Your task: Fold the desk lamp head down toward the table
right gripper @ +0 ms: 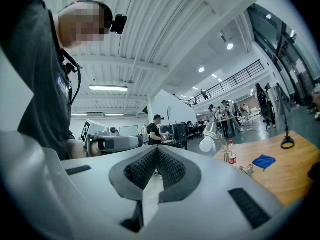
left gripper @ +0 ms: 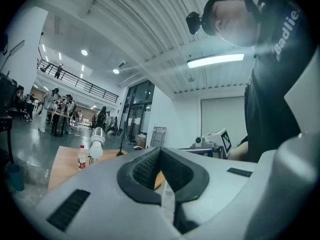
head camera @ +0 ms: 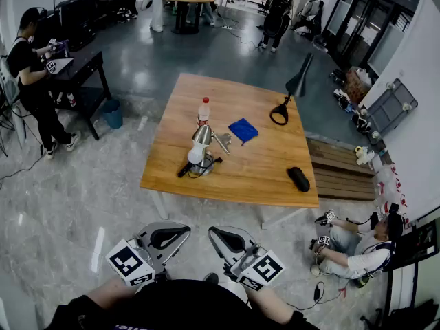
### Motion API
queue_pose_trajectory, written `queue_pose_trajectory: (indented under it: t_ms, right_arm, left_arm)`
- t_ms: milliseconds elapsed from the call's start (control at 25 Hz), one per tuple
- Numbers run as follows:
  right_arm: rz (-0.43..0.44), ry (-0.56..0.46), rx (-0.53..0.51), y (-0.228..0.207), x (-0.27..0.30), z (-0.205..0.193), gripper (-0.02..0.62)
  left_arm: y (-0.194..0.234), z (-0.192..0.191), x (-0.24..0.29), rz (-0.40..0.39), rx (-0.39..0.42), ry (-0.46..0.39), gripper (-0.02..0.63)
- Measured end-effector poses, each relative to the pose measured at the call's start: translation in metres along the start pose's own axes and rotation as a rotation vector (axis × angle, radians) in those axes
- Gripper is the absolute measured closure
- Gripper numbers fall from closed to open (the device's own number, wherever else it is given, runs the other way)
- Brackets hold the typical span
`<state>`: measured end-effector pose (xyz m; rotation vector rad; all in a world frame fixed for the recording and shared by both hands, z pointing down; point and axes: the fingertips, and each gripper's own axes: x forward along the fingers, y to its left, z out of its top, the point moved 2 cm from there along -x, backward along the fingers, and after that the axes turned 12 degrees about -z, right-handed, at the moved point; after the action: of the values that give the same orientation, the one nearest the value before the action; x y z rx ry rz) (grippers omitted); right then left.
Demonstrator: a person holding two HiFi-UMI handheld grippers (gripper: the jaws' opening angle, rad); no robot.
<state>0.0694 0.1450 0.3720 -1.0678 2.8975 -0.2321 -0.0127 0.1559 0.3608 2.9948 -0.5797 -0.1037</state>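
Observation:
A silver desk lamp [head camera: 200,143] with a white bulb stands near the front left of the wooden table [head camera: 258,167], its head raised on its arm above the round base. The lamp [left gripper: 95,143] shows far off in the left gripper view, and the lamp [right gripper: 208,137] is just as distant in the right gripper view. My left gripper [head camera: 167,238] and right gripper [head camera: 232,240] are held side by side well short of the table, above the floor. Both are shut with nothing between the jaws, as seen on the left gripper [left gripper: 160,157] and the right gripper [right gripper: 156,157].
On the table are a red-capped bottle [head camera: 204,109], a blue cloth [head camera: 243,130], a tall black lamp [head camera: 298,84] and a black oval object [head camera: 298,178]. A slatted bench [head camera: 342,170] adjoins the right side. One person [head camera: 354,253] sits on the floor, another person [head camera: 31,81] stands left.

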Motion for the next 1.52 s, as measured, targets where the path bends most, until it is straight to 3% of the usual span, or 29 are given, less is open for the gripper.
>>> queue_pose_trajectory:
  t_ms: [640,1080,1240,1360,1520]
  right_arm:
    - [0.025,-0.034,0.033,-0.012,-0.002,0.005,0.598]
    - [0.158,-0.074,0.028,-0.053,-0.002,0.011,0.598]
    - [0.167,-0.066,0.038,-0.066,0.005,0.011,0.598]
    - [0.154,-0.07,0.021,-0.077,0.018,0.01,0.598]
    - [0.082,-0.055,-0.009,-0.101,0.049,0.012,0.598]
  left_arm:
    - [0.008,-0.013,0.009,0.015,-0.033,0.026,0.607]
    - [0.028,-0.008,0.037,0.131,0.003,0.012,0.607]
    - [0.033,-0.009,0.038,0.162,0.003,0.033,0.607]
    - [0.053,-0.019,0.03,0.172,0.005,0.047,0.607]
    - [0.11,-0.032,0.016,0.176,0.007,0.059,0.607]
